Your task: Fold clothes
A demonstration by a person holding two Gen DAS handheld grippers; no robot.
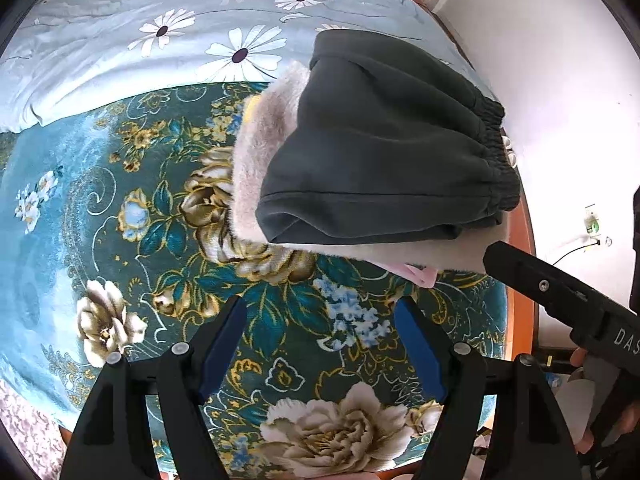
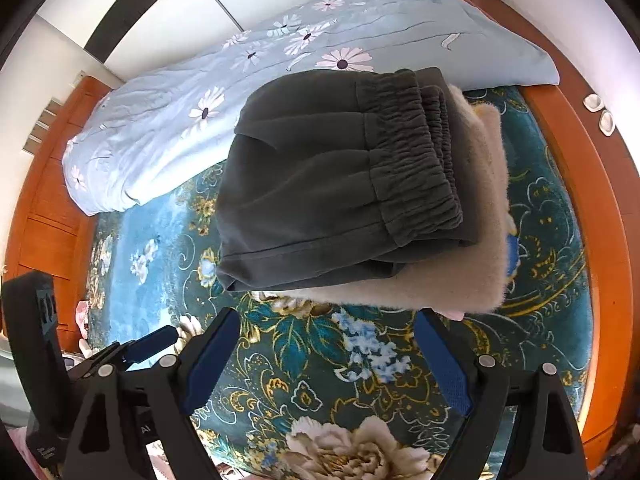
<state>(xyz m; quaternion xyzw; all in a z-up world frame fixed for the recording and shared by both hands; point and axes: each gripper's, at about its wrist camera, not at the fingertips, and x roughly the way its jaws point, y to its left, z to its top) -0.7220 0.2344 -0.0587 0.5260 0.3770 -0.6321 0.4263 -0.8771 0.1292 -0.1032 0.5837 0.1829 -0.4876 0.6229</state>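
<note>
Folded dark grey trousers [image 1: 384, 140] with an elastic waistband lie on top of a folded beige fleece garment [image 1: 260, 148] on the bed; both also show in the right wrist view, the trousers [image 2: 320, 184] over the fleece [image 2: 472, 256]. A pink bit of cloth [image 1: 420, 274] sticks out under the fleece. My left gripper [image 1: 322, 308] is open and empty, hovering over the bedspread just in front of the stack. My right gripper [image 2: 328, 318] is open and empty, also just in front of the stack. The right gripper's body [image 1: 560, 292] shows at the right of the left wrist view.
The bed has a teal floral bedspread [image 1: 120, 208] and a light blue daisy duvet [image 1: 140, 32] bunched at the far side. An orange wooden bed frame [image 2: 580, 184] runs along the right. A white wall with a socket [image 1: 592, 224] stands to the right.
</note>
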